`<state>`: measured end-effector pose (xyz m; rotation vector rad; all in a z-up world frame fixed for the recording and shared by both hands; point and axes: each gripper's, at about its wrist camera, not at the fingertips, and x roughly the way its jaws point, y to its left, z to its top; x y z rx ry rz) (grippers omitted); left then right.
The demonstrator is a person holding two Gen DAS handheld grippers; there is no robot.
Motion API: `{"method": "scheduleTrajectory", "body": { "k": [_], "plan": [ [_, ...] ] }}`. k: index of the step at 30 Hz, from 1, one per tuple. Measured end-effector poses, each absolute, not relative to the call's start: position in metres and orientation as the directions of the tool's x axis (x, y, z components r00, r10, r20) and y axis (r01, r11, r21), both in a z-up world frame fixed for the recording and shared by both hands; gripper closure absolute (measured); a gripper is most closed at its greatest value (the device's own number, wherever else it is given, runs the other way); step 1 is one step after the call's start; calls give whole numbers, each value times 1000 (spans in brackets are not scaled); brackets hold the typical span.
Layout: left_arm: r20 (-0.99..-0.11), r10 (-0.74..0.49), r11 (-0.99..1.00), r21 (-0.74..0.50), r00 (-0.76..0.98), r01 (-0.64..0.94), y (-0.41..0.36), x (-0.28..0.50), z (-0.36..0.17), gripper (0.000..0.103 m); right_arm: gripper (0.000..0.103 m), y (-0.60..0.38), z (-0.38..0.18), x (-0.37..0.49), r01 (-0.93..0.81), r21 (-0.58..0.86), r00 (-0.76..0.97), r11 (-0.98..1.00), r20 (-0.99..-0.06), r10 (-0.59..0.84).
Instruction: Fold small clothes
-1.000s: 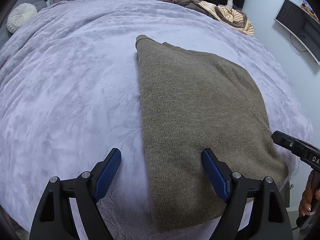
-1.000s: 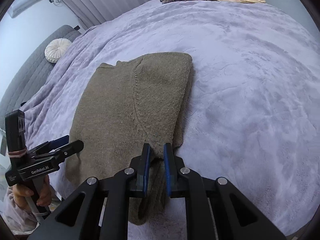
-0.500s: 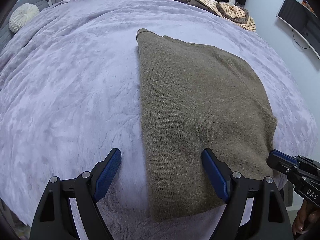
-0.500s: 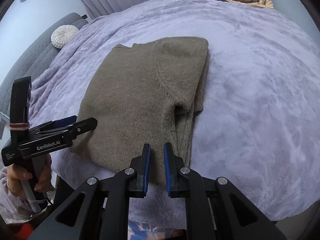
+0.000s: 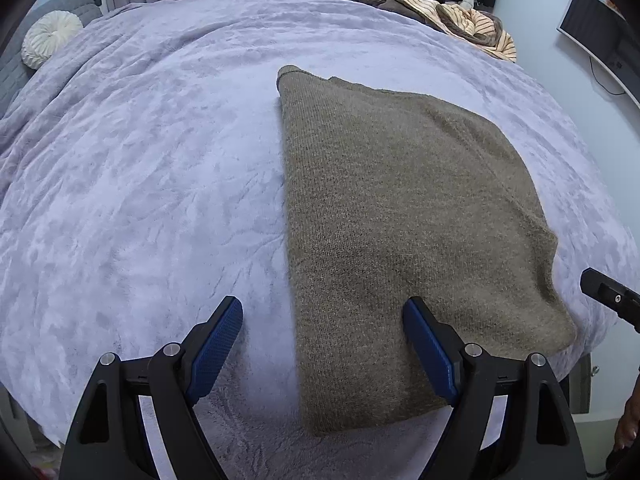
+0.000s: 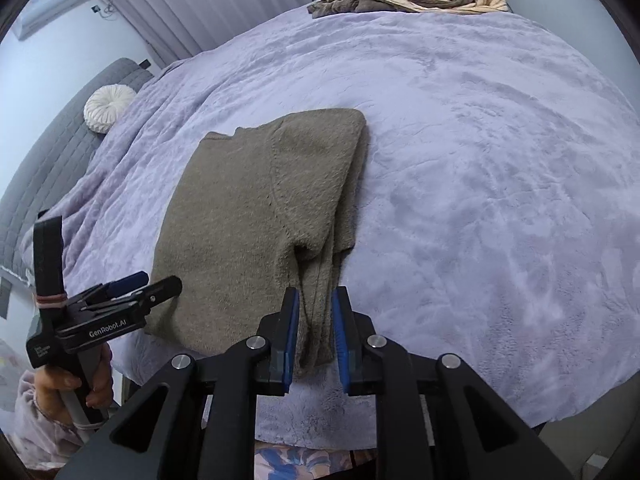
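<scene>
Left wrist view: the left claw (image 5: pixel 322 344) hangs spread over the near edge of the folded sweater (image 5: pixel 400 232), which lies flat on the bed (image 5: pixel 140 180), unmoved from a second ago. Right wrist view: the right claw (image 6: pixel 315 334), clamped a moment ago, is opening around the sleeve; pad contact is unclear, and the sweater's underlayers are hidden.

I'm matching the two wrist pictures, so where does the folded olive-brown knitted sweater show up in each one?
Left wrist: the folded olive-brown knitted sweater fills centre-right, reaching the bottom.
Right wrist: sweater sits centre-left.
Shared landmark: the round cream pleated cushion, upper left in both.
</scene>
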<state>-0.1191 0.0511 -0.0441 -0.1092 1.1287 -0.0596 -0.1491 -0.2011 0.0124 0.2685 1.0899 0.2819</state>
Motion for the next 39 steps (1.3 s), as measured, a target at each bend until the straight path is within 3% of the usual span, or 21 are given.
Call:
{"method": "scheduleTrajectory", "body": {
  "k": [4,8,9,10,11,18,26,39],
  "plan": [
    [-897,-87,995,-100,432,-6,50,-118,-36,19,56,-203,16,-140,-65,350,433,935,-834,342],
    [-893,-95,993,-113,440,-14,52,-114,-27,19,54,-194,20,-129,-66,349,424,935,-838,343],
    [-888,-96,993,-116,449,-17,52,-113,-25,18,49,-191,20,-126,-63,343,419,937,-843,337],
    [-885,-97,993,-118,455,-19,53,-112,-22,12,39,-188,21,-122,-58,337,414,940,-848,330],
    [-883,-99,992,-123,459,-23,53,-111,-20,0,35,-186,21,-119,-50,333,413,942,-852,323],
    [-871,-85,993,-114,484,-30,53,-101,-2,0,17,-163,32,-105,-75,274,426,959,-861,279],
    [-872,14,994,-43,489,-105,54,-93,5,0,16,-147,34,-94,-69,202,392,977,-895,212],
    [-881,25,996,-20,472,-90,48,-91,4,0,16,-148,30,-88,-28,131,377,991,-917,132]
  ]
}}
